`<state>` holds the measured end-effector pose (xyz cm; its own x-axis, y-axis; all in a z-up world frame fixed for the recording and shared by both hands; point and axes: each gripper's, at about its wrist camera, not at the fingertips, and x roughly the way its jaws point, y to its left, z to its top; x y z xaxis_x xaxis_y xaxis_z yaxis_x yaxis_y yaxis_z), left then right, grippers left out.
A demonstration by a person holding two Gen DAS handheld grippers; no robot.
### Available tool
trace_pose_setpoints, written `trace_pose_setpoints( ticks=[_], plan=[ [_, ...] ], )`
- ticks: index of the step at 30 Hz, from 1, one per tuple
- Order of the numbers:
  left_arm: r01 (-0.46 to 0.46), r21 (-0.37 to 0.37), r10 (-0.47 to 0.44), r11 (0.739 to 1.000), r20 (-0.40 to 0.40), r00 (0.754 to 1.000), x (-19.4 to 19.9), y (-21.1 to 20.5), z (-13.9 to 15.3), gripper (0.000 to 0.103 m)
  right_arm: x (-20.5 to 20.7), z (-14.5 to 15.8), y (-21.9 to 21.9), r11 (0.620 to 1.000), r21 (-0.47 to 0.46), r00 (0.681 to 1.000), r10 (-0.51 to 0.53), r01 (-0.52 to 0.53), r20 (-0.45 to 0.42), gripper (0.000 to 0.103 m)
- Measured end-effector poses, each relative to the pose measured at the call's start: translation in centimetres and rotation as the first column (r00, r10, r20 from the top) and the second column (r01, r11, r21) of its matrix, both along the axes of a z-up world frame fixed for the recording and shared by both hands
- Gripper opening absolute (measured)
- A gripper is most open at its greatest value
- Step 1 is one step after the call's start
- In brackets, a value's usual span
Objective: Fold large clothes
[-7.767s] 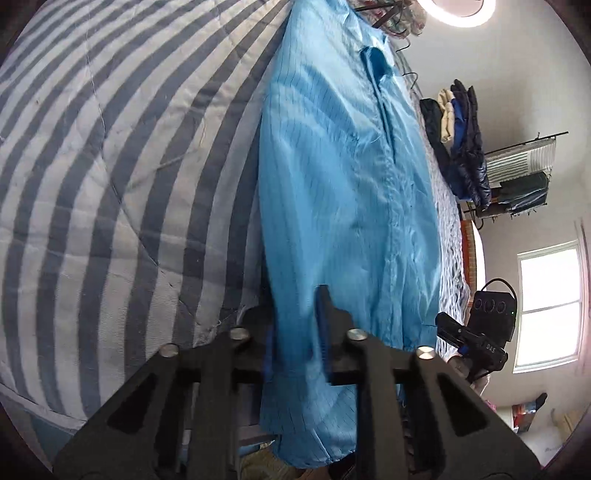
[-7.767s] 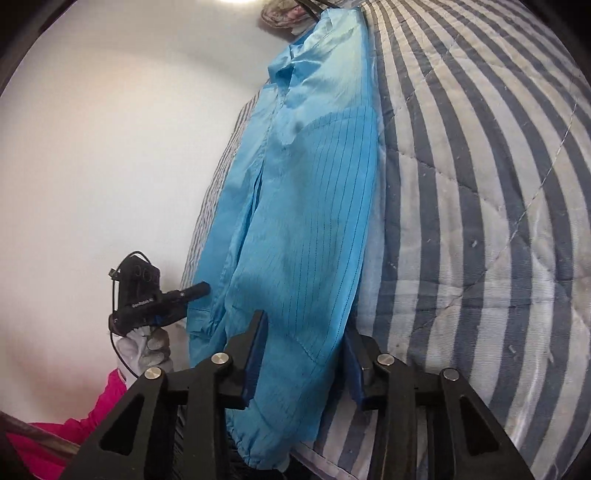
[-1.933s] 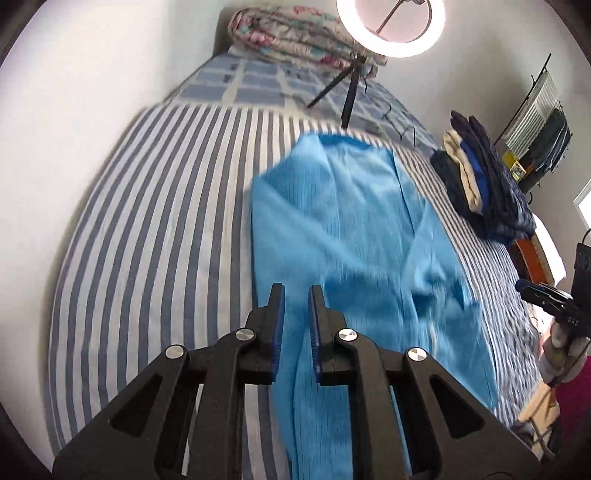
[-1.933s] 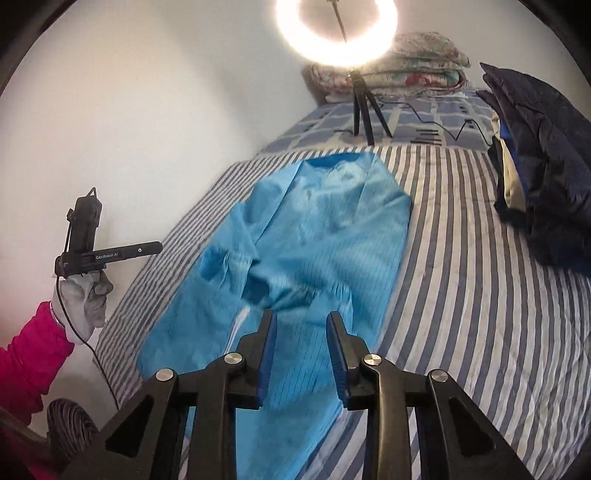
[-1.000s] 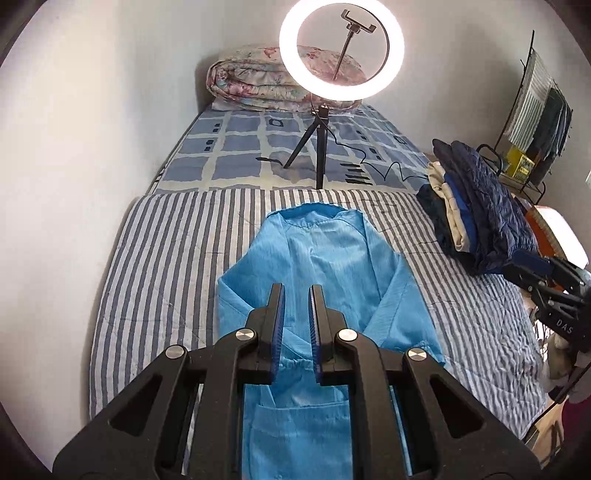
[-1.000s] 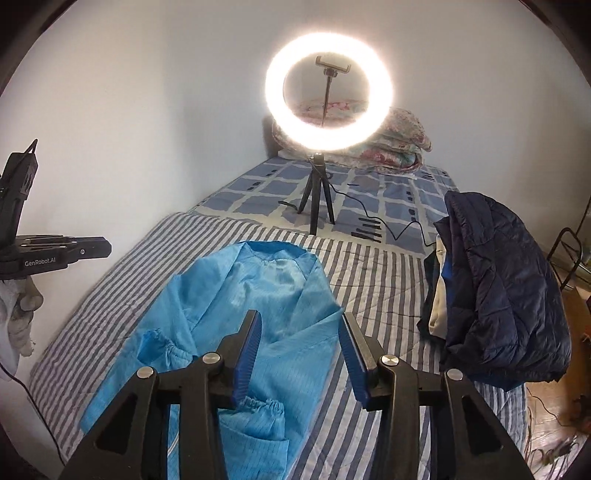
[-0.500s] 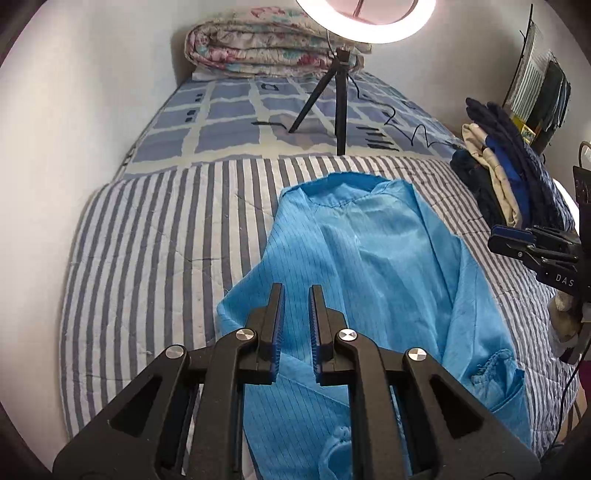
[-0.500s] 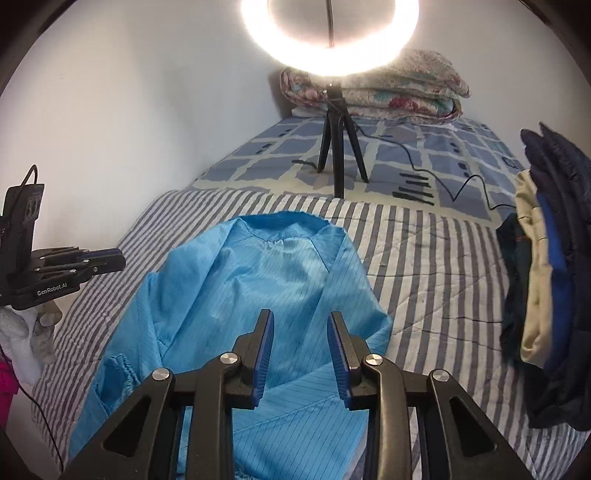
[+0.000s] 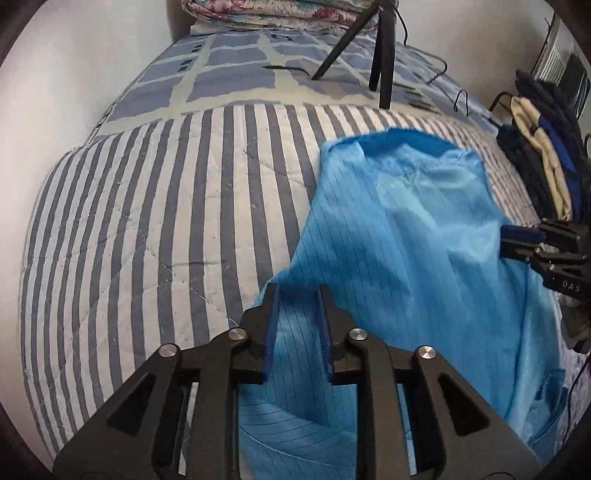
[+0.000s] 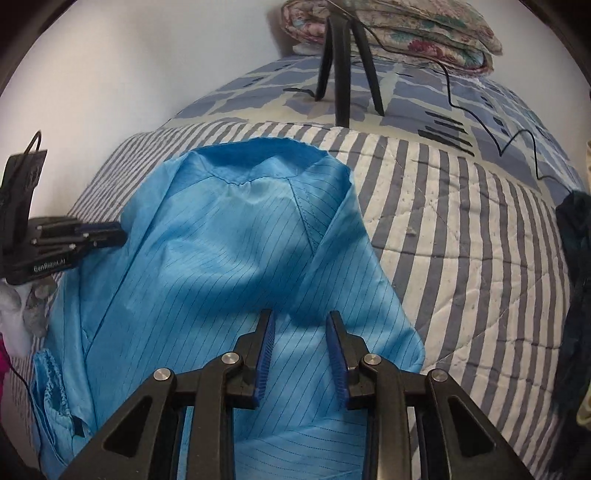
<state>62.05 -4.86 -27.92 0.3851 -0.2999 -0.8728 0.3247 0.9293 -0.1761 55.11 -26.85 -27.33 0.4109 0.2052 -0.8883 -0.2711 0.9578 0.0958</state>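
A large light-blue pinstriped coat (image 9: 406,240) lies flat on the striped bed quilt (image 9: 147,221), collar toward the tripod, its sleeves folded in over the body. My left gripper (image 9: 297,317) is open and empty, hovering just above the coat's left folded edge. My right gripper (image 10: 301,332) is open and empty, just above the coat (image 10: 221,258) near its right folded edge. Each gripper shows in the other's view: the right one (image 9: 517,243) and the left one (image 10: 110,230).
A black ring-light tripod (image 10: 343,55) with a trailing cable (image 10: 498,129) stands on the checked blanket behind the coat. A folded floral quilt (image 10: 406,29) lies at the headboard. A pile of dark and beige clothes (image 9: 546,155) sits at the bed's right side.
Both grippers have dropped down and forward, close over the coat, and both now stand wider open. The coat lies as before.
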Motion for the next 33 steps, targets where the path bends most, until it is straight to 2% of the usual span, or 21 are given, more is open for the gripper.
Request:
trace_pose_setpoints(
  ticks=[1, 2, 3, 5, 7, 10, 11, 13, 14, 15, 16, 17, 18, 19, 20, 27, 33],
  plan=[
    [-0.014, -0.050, 0.014, 0.999, 0.003, 1.000, 0.5, 0.6, 0.8, 0.047, -0.1, 1.0, -0.3, 1.000, 0.016, 0.999, 0.022, -0.023, 0.028, 0.031],
    [-0.037, -0.089, 0.038, 0.995, 0.006, 0.999, 1.1, 1.0, 1.4, 0.061, 0.0, 1.9, -0.8, 0.999, 0.040, 0.998, 0.023, -0.026, 0.058, 0.040],
    [-0.063, -0.130, 0.064, 0.990, 0.002, 0.998, 1.8, 1.4, 1.9, 0.062, 0.3, 2.7, -1.5, 0.998, 0.064, 0.997, 0.008, -0.013, 0.082, 0.053],
    [-0.078, -0.188, 0.073, 0.979, -0.032, 0.997, 3.2, 1.5, 2.2, 0.062, 1.3, 3.6, -3.1, 0.992, 0.124, 0.992, -0.051, 0.036, 0.113, 0.063],
    [-0.071, -0.201, 0.055, 0.977, -0.082, 0.995, 4.5, 0.7, 1.4, 0.062, 2.8, 3.3, -4.3, 0.983, 0.171, 0.992, -0.086, 0.069, 0.094, 0.063],
    [-0.051, -0.190, 0.031, 0.980, -0.105, 0.994, 5.2, -0.9, 0.2, 0.062, 5.0, 1.4, -5.2, 0.978, 0.169, 0.991, -0.131, 0.122, 0.042, 0.063],
    [-0.045, -0.188, 0.025, 0.981, -0.107, 0.994, 5.0, -1.4, -0.1, 0.061, 5.5, 0.9, -5.2, 0.975, 0.180, 0.990, -0.135, 0.127, 0.033, 0.063],
    [-0.037, -0.186, 0.015, 0.982, -0.119, 0.993, 5.3, -2.4, -0.8, 0.050, 6.3, 0.2, -4.9, 0.965, 0.238, 0.993, -0.120, 0.112, 0.020, 0.063],
    [-0.041, -0.178, 0.017, 0.983, -0.133, 0.991, 5.5, -2.8, -1.3, 0.036, 6.5, -0.2, -4.6, 0.959, 0.264, 0.994, -0.108, 0.100, 0.016, 0.062],
    [-0.042, -0.170, 0.018, 0.984, -0.145, 0.989, 5.6, -3.2, -1.8, 0.026, 6.7, -0.6, -4.1, 0.957, 0.274, 0.995, -0.095, 0.089, 0.008, 0.054],
    [-0.043, -0.172, 0.019, 0.984, -0.139, 0.990, 5.6, -3.4, -1.9, 0.023, 6.9, -0.9, -3.6, 0.958, 0.275, 0.997, -0.081, 0.078, -0.001, 0.045],
    [-0.038, -0.177, 0.016, 0.983, -0.127, 0.992, 5.5, -3.6, -1.8, 0.013, 7.0, -1.2, -3.1, 0.962, 0.265, 0.998, -0.065, 0.065, -0.009, 0.024],
    [-0.030, -0.181, 0.010, 0.983, -0.113, 0.993, 5.4, -3.9, -1.6, 0.007, 7.0, -1.3, -2.5, 0.968, 0.245, 0.999, -0.051, 0.051, -0.010, 0.017],
    [-0.028, -0.179, 0.010, 0.983, -0.097, 0.995, 5.2, -4.0, -1.2, 0.006, 6.7, -1.1, -2.1, 0.974, 0.222, 0.999, -0.045, 0.042, 0.005, 0.015],
    [-0.025, -0.178, 0.010, 0.984, -0.086, 0.996, 5.0, -4.1, -0.9, 0.004, 6.4, -0.7, -1.7, 0.978, 0.207, 0.999, -0.035, 0.030, 0.021, 0.006],
    [-0.018, -0.235, 0.021, 0.972, 0.011, 1.000, 1.7, -2.6, 4.9, 0.001, 3.4, 4.7, -2.1, 0.970, 0.239, 0.991, -0.066, 0.037, 0.114, 0.001],
    [-0.002, -0.270, 0.023, 0.963, 0.074, 0.997, -3.8, -0.9, 11.2, 0.000, -2.3, 10.8, -1.4, 0.963, 0.270, 0.981, -0.044, -0.009, 0.187, 0.000]
  ],
)
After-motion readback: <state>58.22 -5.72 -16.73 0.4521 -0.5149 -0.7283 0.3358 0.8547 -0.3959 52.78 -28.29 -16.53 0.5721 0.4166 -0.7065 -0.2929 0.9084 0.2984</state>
